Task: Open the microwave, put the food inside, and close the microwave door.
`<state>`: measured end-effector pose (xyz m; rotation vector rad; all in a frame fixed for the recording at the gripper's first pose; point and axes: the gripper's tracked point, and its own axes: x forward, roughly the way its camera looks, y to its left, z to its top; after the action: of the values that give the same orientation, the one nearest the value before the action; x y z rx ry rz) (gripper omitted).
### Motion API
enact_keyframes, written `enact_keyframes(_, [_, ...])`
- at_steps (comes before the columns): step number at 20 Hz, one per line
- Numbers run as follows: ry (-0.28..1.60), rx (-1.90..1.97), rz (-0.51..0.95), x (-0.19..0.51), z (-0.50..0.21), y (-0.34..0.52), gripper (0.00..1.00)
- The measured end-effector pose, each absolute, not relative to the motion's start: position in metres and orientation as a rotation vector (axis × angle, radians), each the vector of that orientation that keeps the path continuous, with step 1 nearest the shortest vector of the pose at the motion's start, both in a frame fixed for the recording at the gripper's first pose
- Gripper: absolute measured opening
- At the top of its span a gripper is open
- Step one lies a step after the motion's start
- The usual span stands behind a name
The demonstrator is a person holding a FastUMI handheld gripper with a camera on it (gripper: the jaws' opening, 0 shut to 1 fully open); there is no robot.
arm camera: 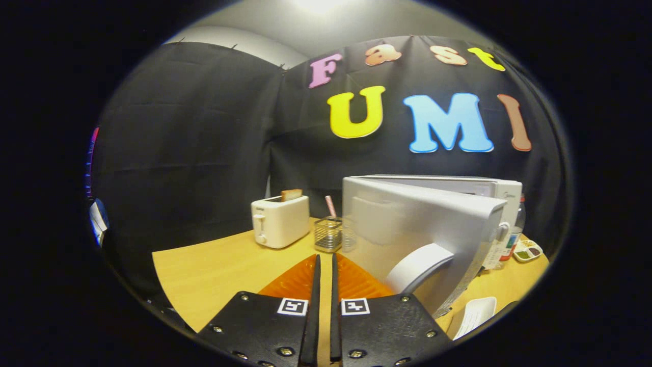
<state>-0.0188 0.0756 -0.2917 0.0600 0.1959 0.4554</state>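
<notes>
The white microwave (484, 187) stands on the wooden table (214, 270), ahead and to the right of my fingers. Its door (423, 219) hangs part open, swung out toward me from a hinge on the left. The curved white handle (417, 266) at the door's free edge sits just right of my fingertips. My gripper (324, 257) is shut, its fingers almost touching with nothing between them, above an orange mat (298, 280). A white dish (473, 313) lies to the right of the fingers at the table's near edge; I cannot tell what it holds.
A white toaster (280, 220) with a slice of bread stands at the back left. A wire-mesh holder (328, 233) with a striped straw sits between toaster and microwave. A bottle (514, 229) and a small sauce tray (527, 251) lie right of the microwave.
</notes>
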Motion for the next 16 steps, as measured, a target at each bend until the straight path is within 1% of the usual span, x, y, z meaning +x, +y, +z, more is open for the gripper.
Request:
enact_keyframes(2, [0.201,0.063,0.387,0.004,-0.296,0.050,0.10])
enact_keyframes(4, [0.215,0.076,0.320,0.022,-0.299,0.025,0.01])
enact_keyframes(9, [0.196,0.030,0.177,0.064,-0.299,-0.031,0.01])
enact_keyframes(16, [0.217,0.020,0.040,0.115,-0.316,-0.084,0.01])
